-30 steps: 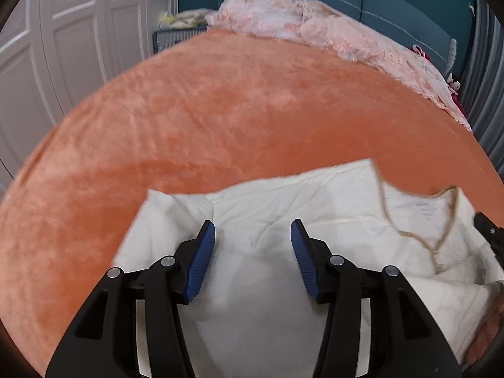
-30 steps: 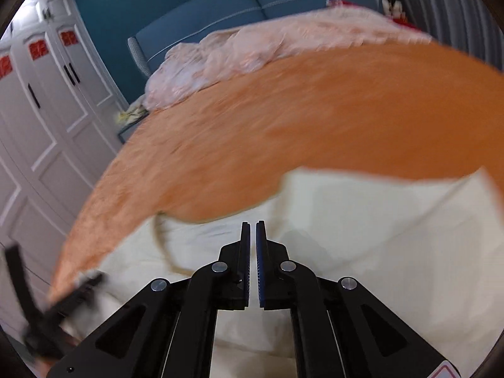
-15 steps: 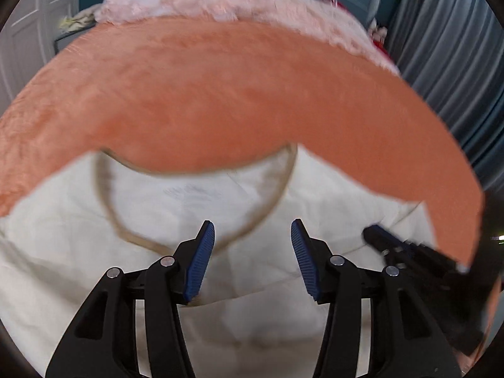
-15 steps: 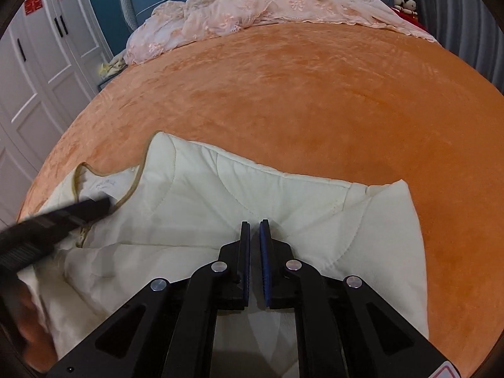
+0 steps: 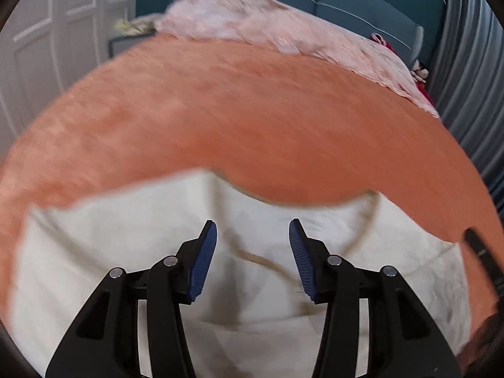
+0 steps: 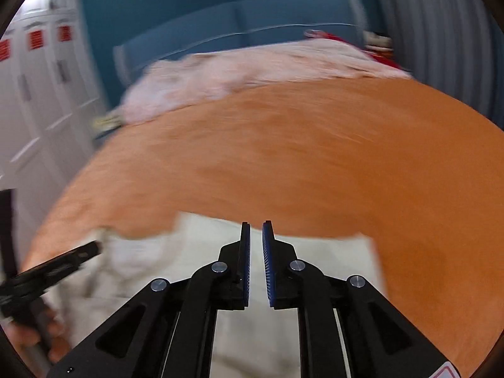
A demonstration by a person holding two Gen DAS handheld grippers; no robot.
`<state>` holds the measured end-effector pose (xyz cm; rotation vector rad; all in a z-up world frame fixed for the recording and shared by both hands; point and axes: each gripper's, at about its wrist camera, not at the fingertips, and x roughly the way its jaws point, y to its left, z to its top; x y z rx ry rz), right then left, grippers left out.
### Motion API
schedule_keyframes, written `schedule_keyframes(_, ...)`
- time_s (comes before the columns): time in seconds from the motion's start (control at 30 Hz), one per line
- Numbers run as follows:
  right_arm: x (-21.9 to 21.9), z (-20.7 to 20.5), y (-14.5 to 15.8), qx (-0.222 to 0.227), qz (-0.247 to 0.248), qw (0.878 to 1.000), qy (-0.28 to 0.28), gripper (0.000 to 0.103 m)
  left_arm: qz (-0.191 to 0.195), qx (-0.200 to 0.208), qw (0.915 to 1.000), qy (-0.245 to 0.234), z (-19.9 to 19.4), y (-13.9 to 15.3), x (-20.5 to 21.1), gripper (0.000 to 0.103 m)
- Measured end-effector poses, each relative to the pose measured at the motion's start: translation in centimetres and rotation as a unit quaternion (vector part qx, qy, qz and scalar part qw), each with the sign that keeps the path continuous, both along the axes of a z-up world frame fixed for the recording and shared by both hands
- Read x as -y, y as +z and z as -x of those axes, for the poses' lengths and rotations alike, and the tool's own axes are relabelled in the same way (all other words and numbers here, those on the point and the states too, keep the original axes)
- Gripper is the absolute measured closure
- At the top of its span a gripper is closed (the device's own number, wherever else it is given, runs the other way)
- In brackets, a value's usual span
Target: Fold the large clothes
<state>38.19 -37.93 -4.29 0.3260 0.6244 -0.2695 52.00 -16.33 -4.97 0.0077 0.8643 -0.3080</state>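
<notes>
I am holding two grippers over a cream garment (image 5: 132, 252) that is lying on an orange blanket (image 5: 252, 119) covering a bed. The garment is lying at the near edge of the blanket, just below both tools. Its tan-trimmed neckline (image 5: 362, 236) is facing up and away from me. I judge the folding to be barely begun: the cloth is looking rumpled and spread, with no neat fold showing, so the sleeves and body are still waiting to be folded.

My left gripper (image 5: 253, 252) is hovering with its jaws wide apart, gripping nothing. My right gripper (image 6: 256, 252) is showing only a narrow gap between its pads, and nothing is caught between them.

Compared with half a second ago, both views are now blurring with motion. The right gripper's gap is looking slightly wider. The neckline is sitting further right in the left view. In the right view, less of the garment is showing, as if the tool is tipping upward.
</notes>
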Motion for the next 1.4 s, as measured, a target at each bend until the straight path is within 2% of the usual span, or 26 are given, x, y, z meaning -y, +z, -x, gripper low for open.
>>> schedule_keyframes(0.07, -3.3, -3.4, 0.1, -0.038, -0.016, 0.996, 0.078, 0.091, -0.021, -0.001, 0.9998, 0.002, -0.9, 0.3, -1.5, 0.057)
schedule_keyframes(0.13, -5.8, -6.2, -1.6, -0.073, -0.037, 0.989, 0.122, 0.092, -0.042, -0.021, 0.9989, -0.007, -1.9, -0.7, -1.8, 0.057)
schedule_keyframes(0.23, -8.7, -9.3, -5.2, -0.127, 0.005, 0.983, 0.135, 0.093, -0.048, -0.039, 0.9979, -0.02, -2.2, -2.6, -1.9, 0.057)
schedule_keyframes(0.3, -8.8, -10.0, -7.8, -0.153, 0.021, 0.98, 0.126, 0.095, -0.052, -0.038, 0.9977, -0.02, -2.0, -4.1, -2.0, 0.057)
schedule_keyframes(0.37, -7.6, -9.4, -8.5, -0.128, -0.017, 0.985, 0.117, 0.103, -0.041, -0.027, 0.9987, -0.017, -1.6, -5.3, -2.4, 0.056)
schedule_keyframes(0.47, -5.5, -9.1, -8.9, -0.115, -0.064, 0.987, 0.094, 0.103, -0.026, -0.022, 0.9993, -0.017, -2.0, -5.5, -2.5, 0.053)
schedule_keyframes(0.53, -5.1, -9.2, -9.1, -0.11, -0.074, 0.987, 0.089, 0.103, -0.02, -0.02, 0.9994, -0.018, -2.0, -5.6, -2.5, 0.051)
schedule_keyframes(0.67, -5.6, -9.4, -9.4, -0.109, -0.042, 0.99, 0.08, 0.103, -0.023, -0.007, 0.9996, -0.016, -1.6, -5.9, -2.4, 0.05)
schedule_keyframes(1.0, -5.7, -9.0, -9.7, -0.107, -0.031, 0.991, 0.074, 0.103, -0.036, 0.01, 0.9993, -0.007, -1.5, -6.2, -1.9, 0.048)
schedule_keyframes(1.4, -7.3, -9.7, -9.8, -0.117, 0.03, 0.99, 0.066, 0.103, -0.101, 0.034, 0.9943, -0.005, -1.6, -6.7, 0.0, 0.045)
